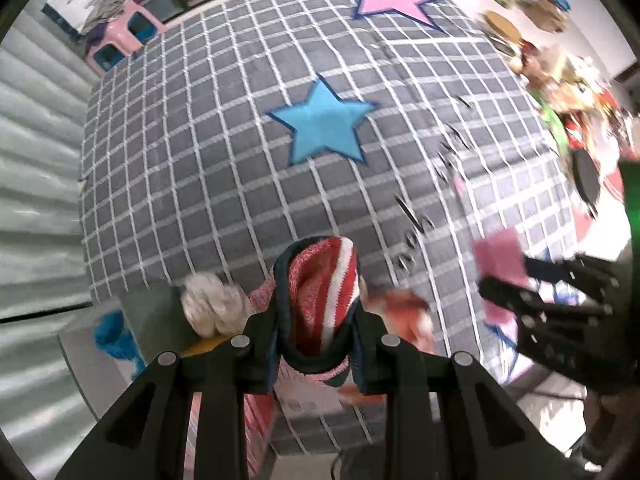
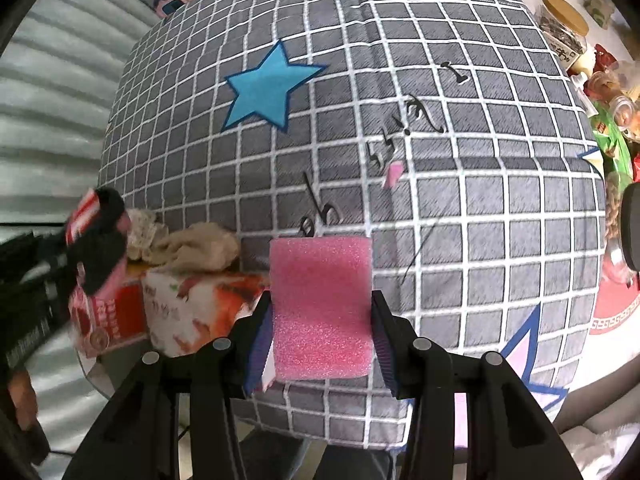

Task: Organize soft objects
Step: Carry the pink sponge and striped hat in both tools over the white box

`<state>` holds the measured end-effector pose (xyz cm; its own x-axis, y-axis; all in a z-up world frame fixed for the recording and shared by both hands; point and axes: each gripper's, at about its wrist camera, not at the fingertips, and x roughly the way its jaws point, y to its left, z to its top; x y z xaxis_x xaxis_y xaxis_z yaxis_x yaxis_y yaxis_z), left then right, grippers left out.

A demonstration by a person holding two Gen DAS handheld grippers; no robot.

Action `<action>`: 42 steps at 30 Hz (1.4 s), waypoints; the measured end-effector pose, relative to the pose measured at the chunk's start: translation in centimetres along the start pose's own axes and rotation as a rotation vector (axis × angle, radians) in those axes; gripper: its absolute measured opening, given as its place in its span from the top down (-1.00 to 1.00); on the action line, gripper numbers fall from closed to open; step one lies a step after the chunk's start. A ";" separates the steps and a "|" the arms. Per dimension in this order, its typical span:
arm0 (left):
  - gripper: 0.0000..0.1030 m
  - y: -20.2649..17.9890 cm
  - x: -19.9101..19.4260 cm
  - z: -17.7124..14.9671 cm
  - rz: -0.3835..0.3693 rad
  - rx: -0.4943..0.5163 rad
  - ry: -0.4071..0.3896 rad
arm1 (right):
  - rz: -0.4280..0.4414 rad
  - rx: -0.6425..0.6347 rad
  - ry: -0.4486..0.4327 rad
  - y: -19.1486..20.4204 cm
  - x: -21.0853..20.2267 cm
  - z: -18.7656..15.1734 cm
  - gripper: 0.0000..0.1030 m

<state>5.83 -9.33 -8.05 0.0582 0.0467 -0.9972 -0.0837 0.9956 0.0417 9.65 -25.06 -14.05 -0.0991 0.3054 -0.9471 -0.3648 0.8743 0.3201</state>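
Note:
My left gripper (image 1: 318,320) is shut on a red, white and dark striped knit sock (image 1: 324,288) and holds it above the near left corner of the grey checked cloth (image 1: 200,152). It also shows in the right wrist view (image 2: 96,240) at the left. My right gripper (image 2: 320,336) is shut on a pink foam sponge (image 2: 320,304) above the cloth's near edge (image 2: 480,260); in the left wrist view the sponge (image 1: 500,260) is blurred at the right. A beige rolled cloth (image 2: 192,250) lies on a tissue pack (image 2: 192,312) below the sock.
A red printed box (image 2: 104,328) sits beside the tissue pack. A pink stool (image 1: 124,36) stands beyond the far left. Jars and snacks (image 2: 568,28) crowd the right side. A blue item (image 1: 114,336) lies at the lower left.

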 end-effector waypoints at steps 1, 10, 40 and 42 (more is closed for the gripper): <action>0.41 -0.3 -0.2 -0.8 -0.004 0.008 -0.001 | -0.002 -0.007 0.001 0.5 -0.1 -0.5 0.09; 0.41 -1.1 -2.4 -7.8 -0.037 0.070 -0.012 | -0.022 -0.069 0.008 4.9 -0.6 -3.6 0.09; 0.41 13.6 -6.8 -22.3 0.002 -0.324 -0.154 | -0.049 -0.456 -0.073 25.7 -3.2 -7.1 0.09; 0.41 14.7 -6.5 -23.3 0.004 -0.361 -0.147 | -0.052 -0.491 -0.067 27.0 -2.9 -7.8 0.09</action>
<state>-18.92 3.07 -2.37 0.1974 0.0874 -0.9764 -0.4271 0.9042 -0.0054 -7.11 -5.25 -2.87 -0.0154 0.3040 -0.9525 -0.7620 0.6132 0.2080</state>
